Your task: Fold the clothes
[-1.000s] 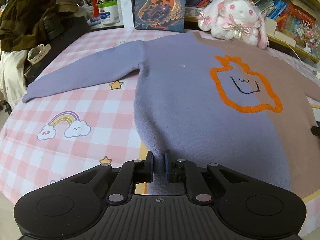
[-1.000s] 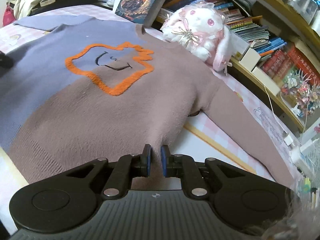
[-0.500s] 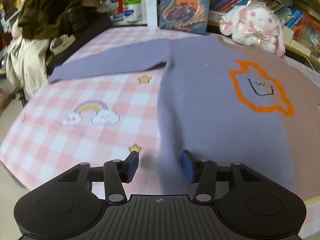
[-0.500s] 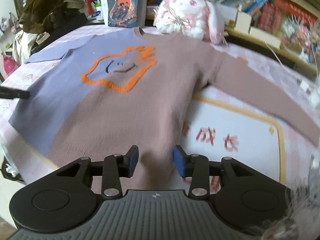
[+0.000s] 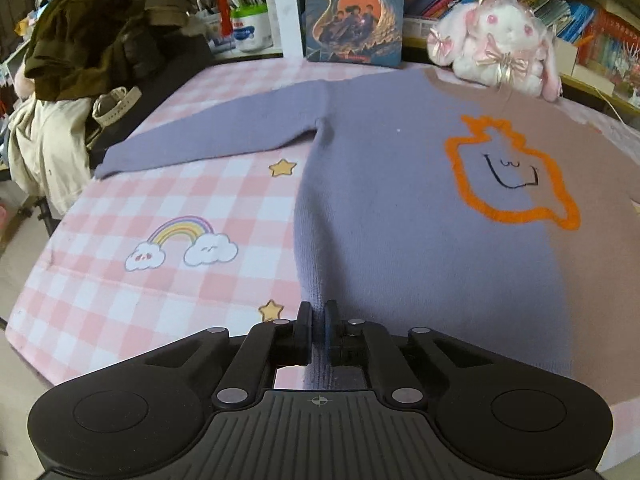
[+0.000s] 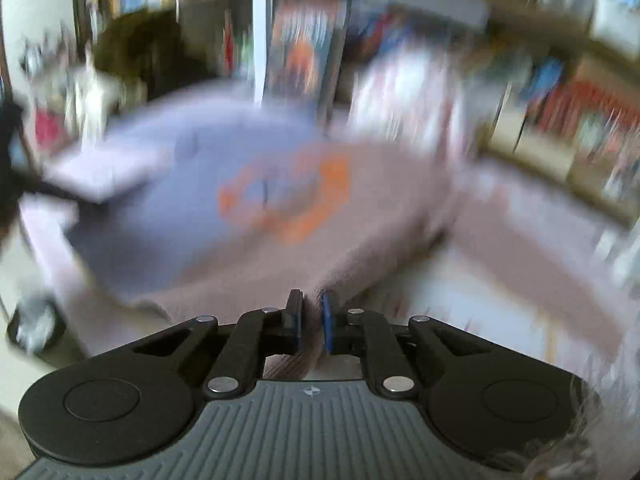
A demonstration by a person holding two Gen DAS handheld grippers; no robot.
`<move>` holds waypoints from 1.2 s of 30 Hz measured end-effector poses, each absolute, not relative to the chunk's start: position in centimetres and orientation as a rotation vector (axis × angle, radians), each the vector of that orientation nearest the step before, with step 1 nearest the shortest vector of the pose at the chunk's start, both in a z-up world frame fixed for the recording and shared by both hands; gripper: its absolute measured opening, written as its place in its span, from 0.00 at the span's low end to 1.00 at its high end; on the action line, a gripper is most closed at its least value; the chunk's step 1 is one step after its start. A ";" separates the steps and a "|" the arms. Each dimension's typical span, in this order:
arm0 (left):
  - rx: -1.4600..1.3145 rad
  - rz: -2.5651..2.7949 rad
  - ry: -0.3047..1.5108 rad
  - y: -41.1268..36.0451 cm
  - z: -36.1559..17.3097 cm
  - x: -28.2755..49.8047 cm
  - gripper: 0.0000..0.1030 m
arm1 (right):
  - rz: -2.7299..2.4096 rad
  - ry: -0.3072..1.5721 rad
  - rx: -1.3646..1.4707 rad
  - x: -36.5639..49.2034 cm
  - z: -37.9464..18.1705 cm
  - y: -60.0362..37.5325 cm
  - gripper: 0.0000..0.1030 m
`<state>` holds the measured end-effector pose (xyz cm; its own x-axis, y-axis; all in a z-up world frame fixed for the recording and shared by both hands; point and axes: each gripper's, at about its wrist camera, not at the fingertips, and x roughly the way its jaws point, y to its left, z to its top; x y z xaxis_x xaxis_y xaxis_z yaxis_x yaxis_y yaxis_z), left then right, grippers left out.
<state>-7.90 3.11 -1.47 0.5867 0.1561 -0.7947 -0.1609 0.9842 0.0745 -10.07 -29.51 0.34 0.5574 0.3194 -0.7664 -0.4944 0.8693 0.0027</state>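
Two colours split the sweater (image 5: 400, 208), lilac on one half and dusty brown on the other, and it lies spread flat, sleeves out, on the pink checked table (image 5: 168, 216) with its hem at the near edge. It is a thick, soft knit: light, limp, a little stretchy, likely to sag between two holds and drag on the cloth rather than slide. The hem corners look the sensible places to grip for a fold toward the collar. The left gripper (image 5: 316, 328) has just been closing, and its fingers are clamped on the lilac hem. The right gripper (image 6: 310, 320) has just been closing too, its fingers pinching a raised ridge of the brown hem. Both point steeply down; the right wrist view is heavily blurred, so that hand appears to be moving
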 end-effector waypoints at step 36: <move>-0.068 0.118 0.925 4.3 -2.2 -9.2 0.10 | 0.374 0.901 -0.148 -9.3 -1.9 -30.7 0.10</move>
